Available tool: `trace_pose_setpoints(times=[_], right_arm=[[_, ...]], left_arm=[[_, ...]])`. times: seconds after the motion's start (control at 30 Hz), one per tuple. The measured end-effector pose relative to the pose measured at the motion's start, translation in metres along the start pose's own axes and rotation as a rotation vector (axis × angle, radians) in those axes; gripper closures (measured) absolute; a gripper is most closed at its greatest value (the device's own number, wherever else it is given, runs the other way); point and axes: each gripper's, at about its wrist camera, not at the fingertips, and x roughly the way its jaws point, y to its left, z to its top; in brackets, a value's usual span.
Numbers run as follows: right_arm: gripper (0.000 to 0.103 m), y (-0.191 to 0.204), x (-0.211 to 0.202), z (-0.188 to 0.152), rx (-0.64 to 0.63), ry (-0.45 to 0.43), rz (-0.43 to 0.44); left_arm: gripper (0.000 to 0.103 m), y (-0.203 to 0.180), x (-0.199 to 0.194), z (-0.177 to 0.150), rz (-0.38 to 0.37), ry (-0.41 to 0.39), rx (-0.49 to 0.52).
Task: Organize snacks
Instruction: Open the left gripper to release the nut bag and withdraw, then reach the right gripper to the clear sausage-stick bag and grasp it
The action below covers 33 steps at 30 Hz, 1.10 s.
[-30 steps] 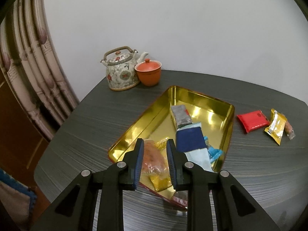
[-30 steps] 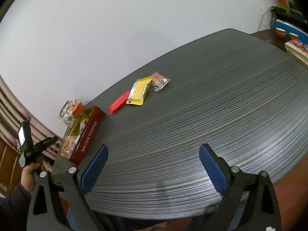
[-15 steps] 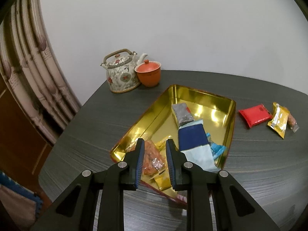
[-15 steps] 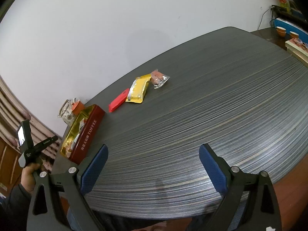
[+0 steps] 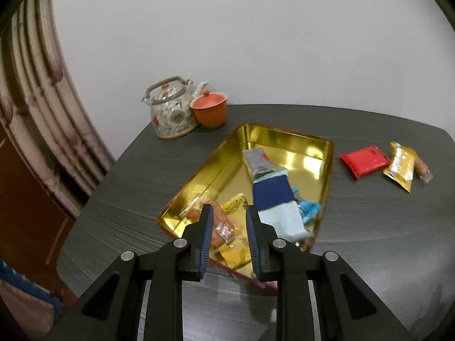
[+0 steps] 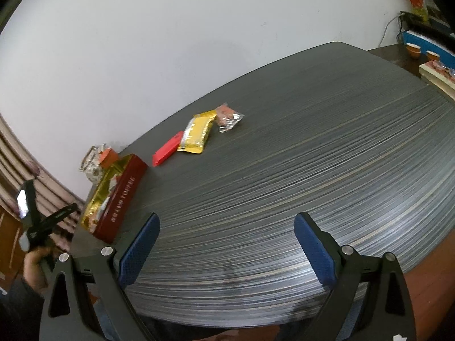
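A gold-lined tin tray [image 5: 284,133] with red outer walls [image 6: 122,199] holds a silver packet [image 5: 257,162], a blue packet [image 5: 273,193] and yellow sweets. My left gripper [image 5: 227,213] hovers over the tray's near corner. A clear packet of orange snack [image 5: 220,228] sits between its pads, low in the tray, and the jaws are starting to open. To the tray's right on the table lie a red packet [image 5: 364,160], a yellow packet [image 5: 401,167] and a small clear packet [image 5: 423,169]. My right gripper [image 6: 224,244] stands wide open and empty over the table's near edge.
A flowered teapot [image 5: 170,110] and a lidded orange cup [image 5: 209,109] stand behind the tray by the wall. Curtains hang at the left. A hand [image 6: 34,264] holds the left gripper at the table's left end. Books and cups [image 6: 435,65] sit beyond the far right edge.
The left gripper has rolled slightly and drawn back a little from the tray, and the gap between its pads looks a touch wider. The right gripper has not moved.
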Motion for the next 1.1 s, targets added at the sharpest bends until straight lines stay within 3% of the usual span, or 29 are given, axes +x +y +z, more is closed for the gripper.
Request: trace_pose_setpoints(times=[0.1,0.2,0.37,0.53,0.73,0.8,0.9,1.03,1.1], right_arm=[[0.009,-0.004,0.007,-0.001,-0.014,0.017,-0.020],[0.009,0.000,0.019,0.001,-0.080,0.033,-0.044],[0.009,0.010,0.050,0.021,-0.191,0.068,-0.062],[0.009,0.030,0.102,0.076,-0.350,0.094,-0.117],[0.010,0.056,0.181,0.129,-0.512,0.171,-0.163],[0.023,0.058,0.202,0.136,-0.546,0.209,-0.181],[0.051,0.058,0.231,0.143,-0.562,0.286,-0.194],[0.057,0.045,0.241,0.156,-0.499,0.279,-0.169],[0.068,0.043,0.244,0.160,-0.503,0.282,-0.171]], left_arm=[[0.069,-0.008,-0.020,-0.013,-0.064,-0.033,0.023],[0.034,-0.018,-0.039,-0.034,-0.129,-0.052,0.049],[0.031,-0.039,-0.068,-0.078,-0.279,-0.062,0.093],[0.028,-0.054,-0.084,-0.116,-0.401,-0.064,0.124],[0.028,-0.062,-0.085,-0.121,-0.449,-0.036,0.127],[0.028,-0.061,-0.086,-0.121,-0.452,-0.039,0.122],[0.028,-0.059,-0.084,-0.122,-0.459,-0.019,0.105],[0.028,-0.055,-0.081,-0.121,-0.463,-0.014,0.084],[0.028,-0.055,-0.080,-0.121,-0.458,-0.004,0.077]])
